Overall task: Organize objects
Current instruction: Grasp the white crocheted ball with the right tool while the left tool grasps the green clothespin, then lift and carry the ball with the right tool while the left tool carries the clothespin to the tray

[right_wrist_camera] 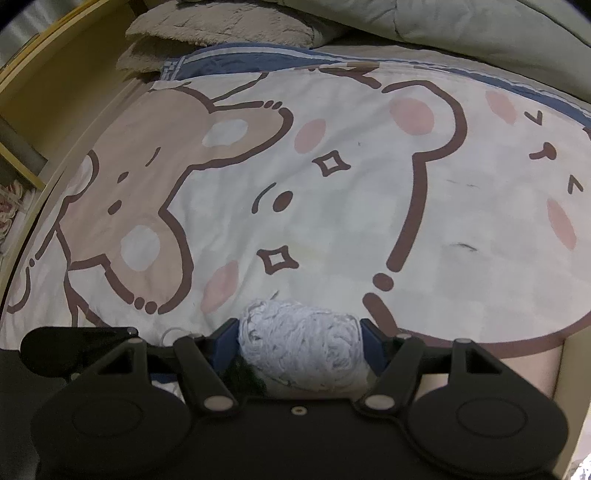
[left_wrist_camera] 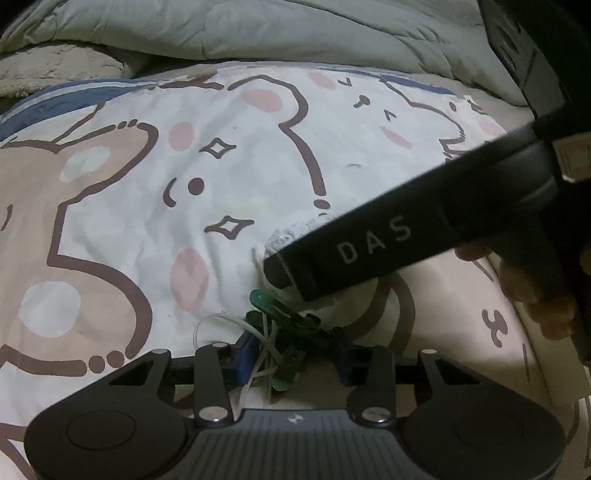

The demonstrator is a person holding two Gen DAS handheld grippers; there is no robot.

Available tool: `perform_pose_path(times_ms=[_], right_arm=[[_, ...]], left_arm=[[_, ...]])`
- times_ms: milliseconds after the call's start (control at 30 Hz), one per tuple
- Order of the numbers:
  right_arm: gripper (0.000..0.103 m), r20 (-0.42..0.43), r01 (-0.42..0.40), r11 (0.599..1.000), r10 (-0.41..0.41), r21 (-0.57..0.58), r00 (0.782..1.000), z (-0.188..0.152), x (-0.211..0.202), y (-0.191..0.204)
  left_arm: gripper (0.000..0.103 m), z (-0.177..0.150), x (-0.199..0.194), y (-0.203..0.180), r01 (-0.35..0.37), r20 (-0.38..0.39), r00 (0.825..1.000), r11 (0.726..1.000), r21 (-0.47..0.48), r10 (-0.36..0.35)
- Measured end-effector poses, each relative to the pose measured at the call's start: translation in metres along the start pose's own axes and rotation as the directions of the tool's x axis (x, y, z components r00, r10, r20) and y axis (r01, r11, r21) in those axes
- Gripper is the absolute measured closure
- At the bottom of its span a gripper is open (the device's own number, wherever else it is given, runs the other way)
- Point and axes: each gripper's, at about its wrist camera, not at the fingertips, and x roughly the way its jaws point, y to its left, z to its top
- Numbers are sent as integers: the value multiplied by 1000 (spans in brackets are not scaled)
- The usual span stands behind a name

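Where the left gripper (left_wrist_camera: 293,356) meets the cartoon bedsheet (left_wrist_camera: 122,206), its blue pads flank a tangle of green clips and thin white cord (left_wrist_camera: 284,332); whether they press on it cannot be told. At 3 o'clock the right gripper's black body hides most of a pale yarn ball (left_wrist_camera: 286,234). Right wrist view: the right gripper (right_wrist_camera: 301,345) clamps that yarn ball (right_wrist_camera: 303,343) at 6 o'clock.

Bedroom in a home. Bed with cartoon-bear sheet (right_wrist_camera: 332,184), grey quilt (left_wrist_camera: 295,29) and fleece blanket (right_wrist_camera: 221,22) bunched at far end. Wooden frame (right_wrist_camera: 74,81) alongside.
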Motion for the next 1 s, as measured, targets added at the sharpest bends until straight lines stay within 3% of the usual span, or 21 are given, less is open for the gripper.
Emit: perform_pose_path(times_ms=[100, 167, 233, 300, 367, 533, 567, 1000], right_arm=[[33, 2, 2, 1000, -2, 2, 1000, -2, -2, -1], [33, 4, 6, 1000, -6, 5, 1000, -3, -4, -2], [33, 5, 11, 1000, -11, 11, 1000, -5, -7, -2], [33, 3, 18, 1000, -18, 14, 1000, -7, -11, -3], [34, 3, 28, 1000, -28, 14, 1000, -9, -15, -3], [34, 12, 56, 998, -56, 7, 998, -15, -30, -6], [34, 16, 62, 998, -62, 6, 998, -16, -33, -7], [34, 111, 119, 992, -122, 33, 986, -24, -77, -11]], left_arm=[[57, 0, -1, 1, 7, -19, 1000, 1000, 0, -7], [40, -1, -1, 1, 30, -44, 999, 1000, 4, -30], [38, -2, -2, -1, 45, -56, 997, 999, 14, -44], [44, -3, -2, -6, 40, -63, 997, 998, 39, -37], [68, -3, -2, -8, 38, -69, 997, 998, 57, -34], [71, 0, -8, -9, 9, -37, 999, 999, 35, -8], [81, 2, -10, -9, 5, -25, 1000, 1000, 29, -5], [81, 16, -48, -16, 11, 115, 993, 1000, -30, -7]])
